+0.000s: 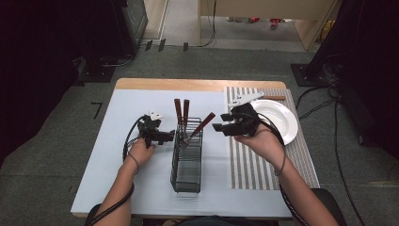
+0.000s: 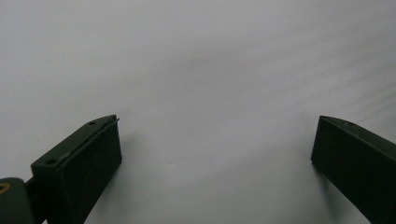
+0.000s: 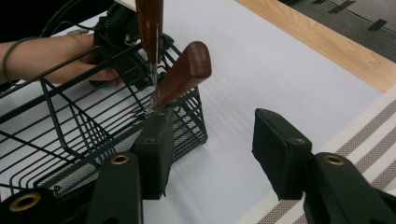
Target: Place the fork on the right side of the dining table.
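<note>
status: three wooden-handled utensils stand in the wire caddy [image 1: 187, 160] at the middle of the surface [image 1: 136, 188]; two are upright at its far end, and the third utensil [image 1: 201, 126] leans toward my right gripper [image 1: 217, 127]. that gripper's jaws are apart with nothing between them, just beside the leaning handle; i judge this piece is either just placed or due for removal. my left gripper [image 1: 172, 136] sits against the caddy's left side, jaws apart, over bare surface. remaining: the white plate [image 1: 288, 123] on the striped mat [image 1: 301, 155] holds nothing. hidden: utensil heads are masked by the wires, so fork, knife or spoon cannot be confirmed.
</note>
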Available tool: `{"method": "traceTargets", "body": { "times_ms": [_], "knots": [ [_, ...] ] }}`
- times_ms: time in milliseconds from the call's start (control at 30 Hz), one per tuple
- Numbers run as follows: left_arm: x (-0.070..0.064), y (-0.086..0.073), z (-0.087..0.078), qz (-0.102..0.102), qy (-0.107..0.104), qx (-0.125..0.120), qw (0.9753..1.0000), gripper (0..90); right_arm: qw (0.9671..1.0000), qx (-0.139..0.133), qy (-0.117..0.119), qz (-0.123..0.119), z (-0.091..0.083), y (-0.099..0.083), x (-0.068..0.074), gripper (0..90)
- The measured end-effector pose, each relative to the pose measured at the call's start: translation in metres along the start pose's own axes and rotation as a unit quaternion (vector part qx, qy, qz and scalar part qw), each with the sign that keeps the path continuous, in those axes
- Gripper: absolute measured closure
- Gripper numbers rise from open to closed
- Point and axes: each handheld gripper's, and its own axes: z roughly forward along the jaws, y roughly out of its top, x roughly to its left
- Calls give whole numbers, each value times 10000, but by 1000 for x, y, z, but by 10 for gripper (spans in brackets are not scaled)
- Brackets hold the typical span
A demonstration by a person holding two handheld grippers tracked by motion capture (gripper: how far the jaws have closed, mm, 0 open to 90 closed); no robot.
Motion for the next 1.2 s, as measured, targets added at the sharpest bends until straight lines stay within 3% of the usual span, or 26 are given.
{"method": "traceTargets", "body": {
  "times_ms": [800,1200],
  "knots": [
    [0,0,0,-1,-1,2,10000,17,9996,-85,219,-172,8,19,5,550],
    [0,0,0,1,-4,3,10000,17,9988,-167,380,-270,12,28,7,686]
  ]
}}
